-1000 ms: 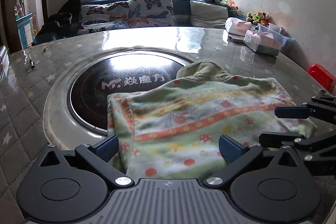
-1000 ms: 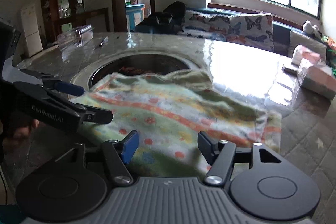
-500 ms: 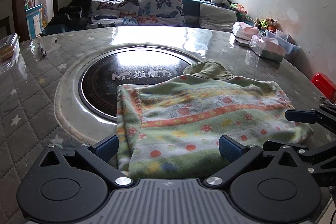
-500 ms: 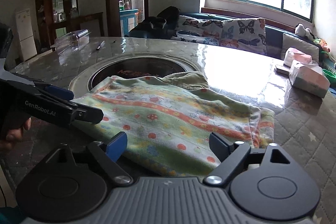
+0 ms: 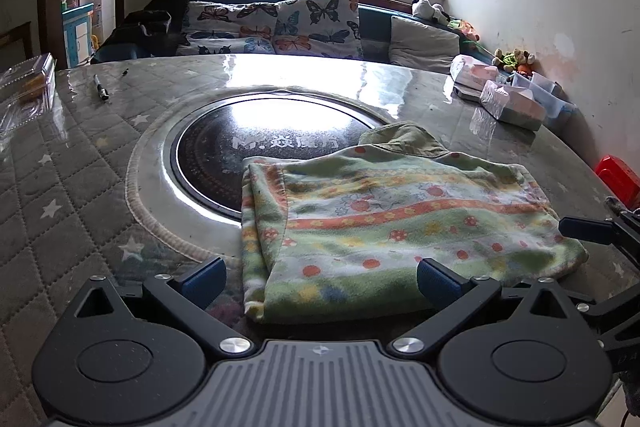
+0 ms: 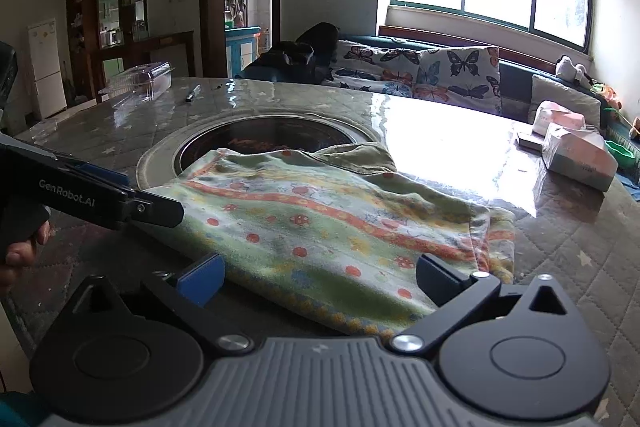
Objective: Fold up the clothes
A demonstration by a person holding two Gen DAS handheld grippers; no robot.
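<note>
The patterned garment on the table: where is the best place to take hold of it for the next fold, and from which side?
Probably grip the patterned garment at its two near-edge corners, coming in low from the near side. It lies flat, that edge is free, and both sets of jaws stand open just before it.

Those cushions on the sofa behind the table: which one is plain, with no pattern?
The grey cushion at the right end of the sofa, next to the stuffed toys. The other cushions beside it are printed with butterflies.
</note>
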